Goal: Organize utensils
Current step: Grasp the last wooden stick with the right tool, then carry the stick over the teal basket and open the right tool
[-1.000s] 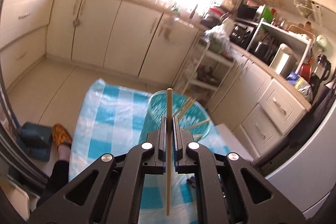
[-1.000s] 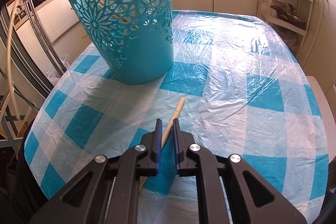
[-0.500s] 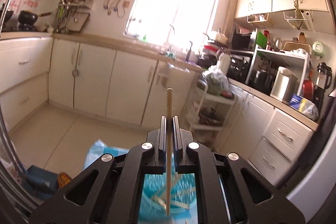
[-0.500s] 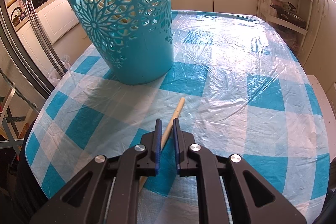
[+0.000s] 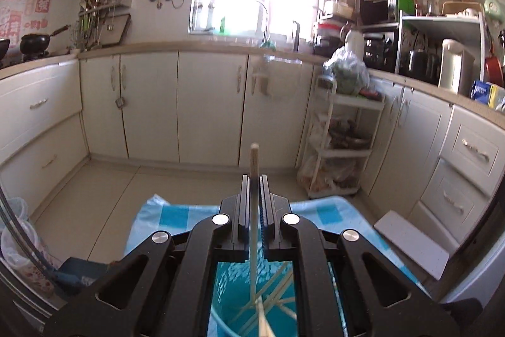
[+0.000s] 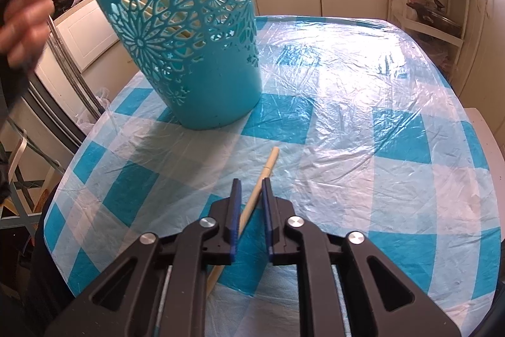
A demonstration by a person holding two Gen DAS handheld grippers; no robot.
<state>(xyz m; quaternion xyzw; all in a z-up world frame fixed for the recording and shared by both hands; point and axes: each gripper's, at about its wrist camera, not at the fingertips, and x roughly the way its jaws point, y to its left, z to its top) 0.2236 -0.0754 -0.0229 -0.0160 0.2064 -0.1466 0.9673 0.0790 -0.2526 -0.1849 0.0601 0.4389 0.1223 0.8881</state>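
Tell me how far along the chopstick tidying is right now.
Done: several chopsticks already lie in the teal basket. In hand: the left gripper grips one chopstick upright above it. Left: another chopstick lies on the checked tablecloth, between the right gripper's open fingers, not yet gripped.

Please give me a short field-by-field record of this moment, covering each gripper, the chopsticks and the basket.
left gripper: fingers shut on a chopstick, above the basket
held chopstick: upright, lower end pointing into the basket
right gripper: fingers open, straddling the loose chopstick, not closed on it
loose chopstick: lying flat on the checked tablecloth, in front of the basket
basket: teal, cut-out pattern, standing on the tablecloth, several chopsticks already inside
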